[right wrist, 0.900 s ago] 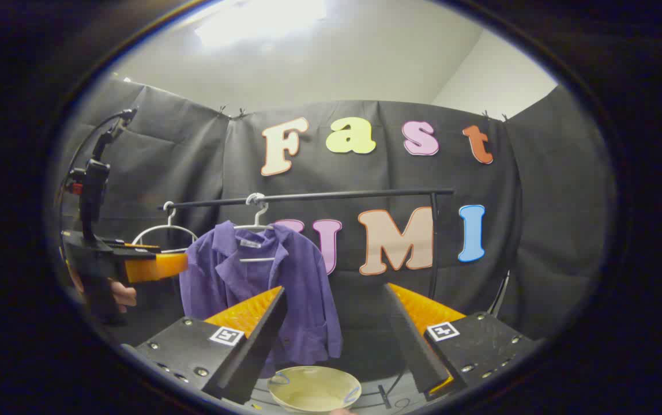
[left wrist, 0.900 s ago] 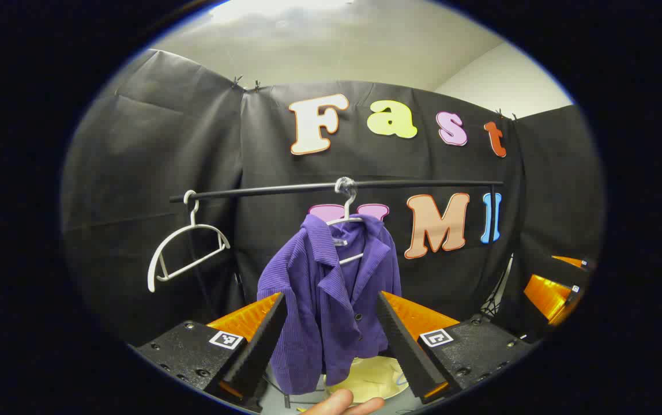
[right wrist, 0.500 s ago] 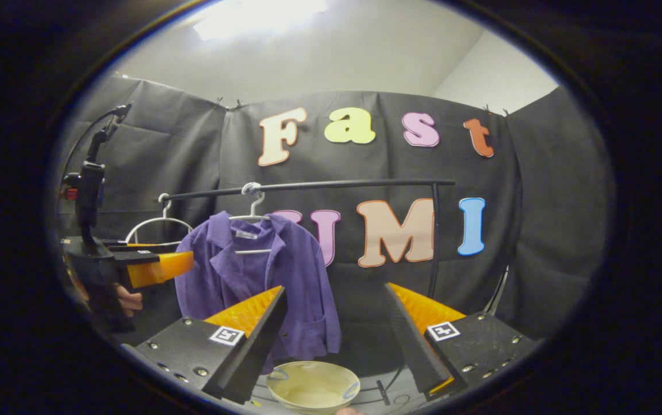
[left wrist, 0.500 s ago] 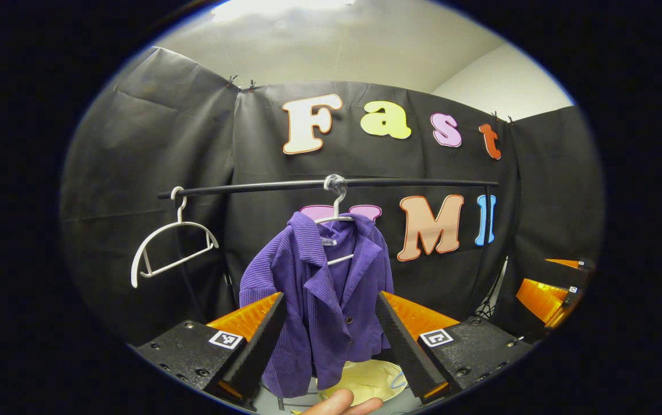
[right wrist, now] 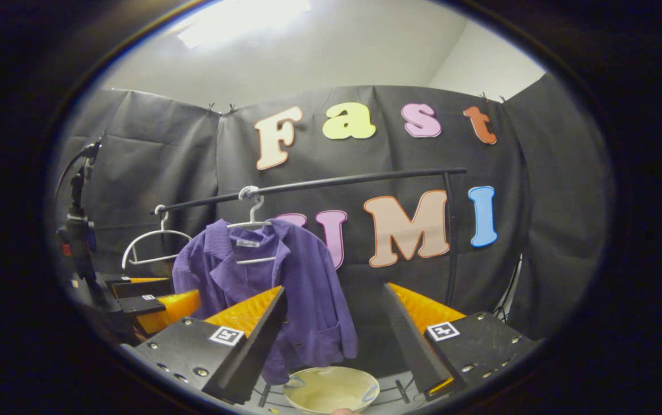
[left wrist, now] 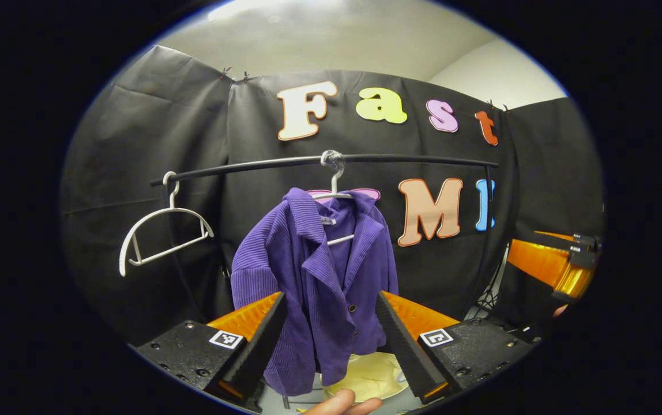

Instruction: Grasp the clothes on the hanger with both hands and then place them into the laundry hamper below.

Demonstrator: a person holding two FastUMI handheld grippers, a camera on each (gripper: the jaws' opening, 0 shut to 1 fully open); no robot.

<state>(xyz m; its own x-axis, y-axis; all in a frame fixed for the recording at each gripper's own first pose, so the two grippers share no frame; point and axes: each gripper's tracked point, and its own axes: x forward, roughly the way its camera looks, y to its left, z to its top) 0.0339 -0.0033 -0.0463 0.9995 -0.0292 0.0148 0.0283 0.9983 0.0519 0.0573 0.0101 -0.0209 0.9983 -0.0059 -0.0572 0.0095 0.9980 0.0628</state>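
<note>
Going left to right in the left gripper view: an empty white hanger (left wrist: 161, 236) dangles off the black rail (left wrist: 319, 164), then the purple jacket (left wrist: 316, 288) hangs on its own white hanger (left wrist: 334, 193) mid-rail, straight ahead between the spread fingers of the left gripper (left wrist: 328, 323), which is wide open with nothing in it. The right gripper (left wrist: 550, 265) pokes in at the far right edge. The jacket looks like a ribbed, corduroy-ish knit, so I'd guess soft, floppy and pretty light, not slippery. Best bet is pinching a shoulder on each side near the collar so it lifts off the hanger instead of dragging it along. The pale laundry hamper (left wrist: 368, 377) sits right below the hem. The right gripper view gives more: the right gripper (right wrist: 334, 323) is also wide open and empty, the jacket sits off to its left, and the hamper's rim (right wrist: 331, 391) shows way better.
</note>
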